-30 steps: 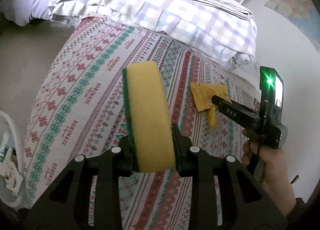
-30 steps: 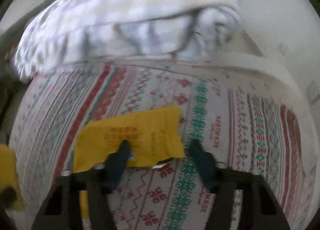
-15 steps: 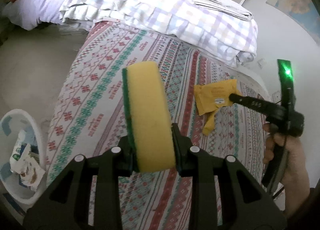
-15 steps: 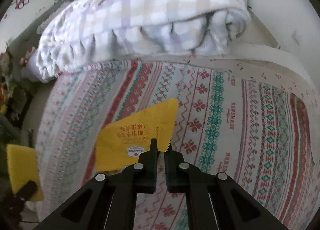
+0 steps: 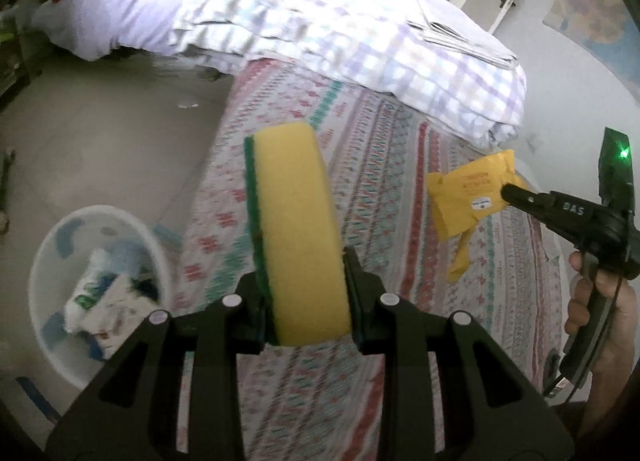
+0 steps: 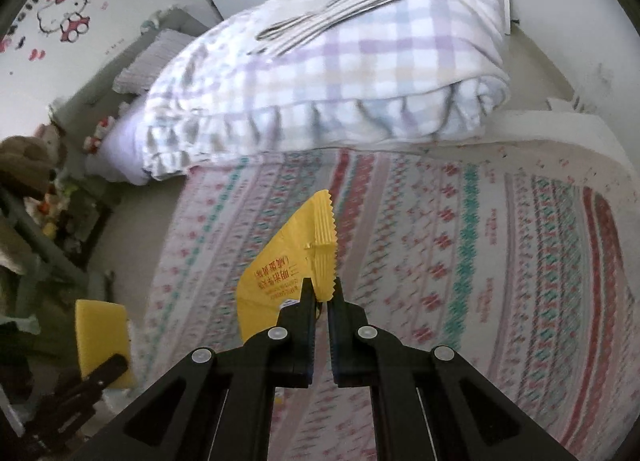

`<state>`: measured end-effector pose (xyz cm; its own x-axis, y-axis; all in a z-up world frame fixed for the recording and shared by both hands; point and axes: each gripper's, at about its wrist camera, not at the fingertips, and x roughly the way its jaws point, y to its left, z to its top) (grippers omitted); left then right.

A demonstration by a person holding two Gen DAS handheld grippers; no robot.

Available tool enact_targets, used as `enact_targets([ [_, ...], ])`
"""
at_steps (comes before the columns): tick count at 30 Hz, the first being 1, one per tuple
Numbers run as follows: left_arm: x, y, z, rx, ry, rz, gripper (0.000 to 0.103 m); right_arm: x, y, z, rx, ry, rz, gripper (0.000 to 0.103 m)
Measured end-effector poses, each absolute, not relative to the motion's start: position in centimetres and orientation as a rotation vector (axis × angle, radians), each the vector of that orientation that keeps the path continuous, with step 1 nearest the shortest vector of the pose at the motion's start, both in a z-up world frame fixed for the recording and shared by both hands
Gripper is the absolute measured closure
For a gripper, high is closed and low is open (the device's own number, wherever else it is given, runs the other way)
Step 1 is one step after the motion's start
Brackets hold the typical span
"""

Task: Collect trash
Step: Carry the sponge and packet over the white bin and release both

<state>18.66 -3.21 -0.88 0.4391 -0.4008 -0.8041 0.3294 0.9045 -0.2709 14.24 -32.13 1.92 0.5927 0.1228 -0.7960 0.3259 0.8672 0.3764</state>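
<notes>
My left gripper is shut on a yellow sponge with a green scrub side, held upright above the patterned bed cover. My right gripper is shut on a yellow snack wrapper and holds it lifted above the bed; the wrapper and the right gripper also show at the right of the left wrist view. The sponge shows at the lower left of the right wrist view.
A white bin with crumpled wrappers inside stands on the floor left of the bed. A folded checked quilt with a striped folded cloth on top lies at the bed's far end. A white wall runs along the bed's right side.
My right gripper closed on the yellow wrapper and lifted it off the bed. Both grippers rose and pulled back; the white bin has come further into the left wrist view.
</notes>
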Motion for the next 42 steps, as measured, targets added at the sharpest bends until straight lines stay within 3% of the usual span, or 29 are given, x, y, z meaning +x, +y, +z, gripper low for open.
enact_targets([
  [17, 19.0, 10.9, -1.1, -0.199, 1.020, -0.235, 0.070, 16.2, -19.3, 3.7, 0.469, 0.948, 0.146, 0.097],
  [24, 19.0, 13.2, -2.3, -0.239, 1.049, -0.192, 0.070, 17.2, -14.6, 3.2, 0.459, 0.970, 0.229, 0.097],
  [26, 19.3, 13.4, -3.0, -0.226, 1.082, -0.171, 0.061, 17.6, -13.4, 3.2, 0.453, 0.970, 0.260, 0.097],
  [28, 19.5, 13.8, -3.6, -0.229, 1.122, -0.134, 0.037, 17.7, -12.2, 3.0, 0.456, 0.971, 0.295, 0.097],
  [30, 19.5, 14.6, -3.9, -0.264, 1.140, -0.106, 0.028, 18.0, -10.9, 2.6, 0.453, 0.981, 0.320, 0.097],
  [42, 19.1, 16.6, -3.3, -0.248, 1.143, -0.022, 0.025, 19.1, -5.5, -0.1, 0.388, 1.053, 0.375, 0.097],
])
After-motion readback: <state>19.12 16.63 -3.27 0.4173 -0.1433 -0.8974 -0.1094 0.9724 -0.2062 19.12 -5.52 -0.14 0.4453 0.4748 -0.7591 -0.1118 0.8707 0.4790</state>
